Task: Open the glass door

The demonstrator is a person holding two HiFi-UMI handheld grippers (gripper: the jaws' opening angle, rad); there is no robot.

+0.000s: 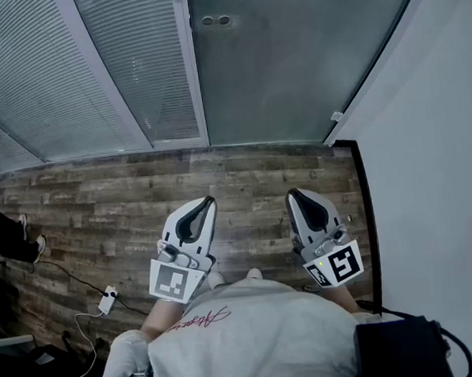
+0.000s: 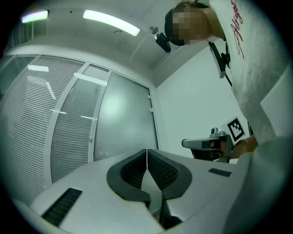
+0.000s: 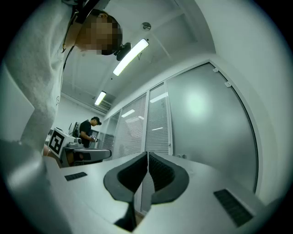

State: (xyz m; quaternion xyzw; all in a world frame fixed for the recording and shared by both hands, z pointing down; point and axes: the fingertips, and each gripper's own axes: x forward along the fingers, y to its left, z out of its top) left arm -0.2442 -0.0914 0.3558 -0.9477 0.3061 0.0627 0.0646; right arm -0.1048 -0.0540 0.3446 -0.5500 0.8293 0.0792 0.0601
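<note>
As I look down: wooden floor (image 1: pixel 98 204) under me, with a white wall (image 1: pixel 431 166) on my right.
Glass door (image 1: pixel 290 56): frosted, straight ahead and slightly right, in line with the partition beside it; two small round fittings (image 1: pixel 215 19) near its left edge.
Left tongs (image 1: pixel 210 200): pads pressed together, nothing between them, well short of the door.
Right tongs (image 1: pixel 290 194): clamped fully together too, empty, near the left pair but apart from it.
Blinds (image 1: pixel 86 65): slatted panels left of the door.
Background: a person (image 3: pixel 87 132) stands far off in the right gripper view.
</note>
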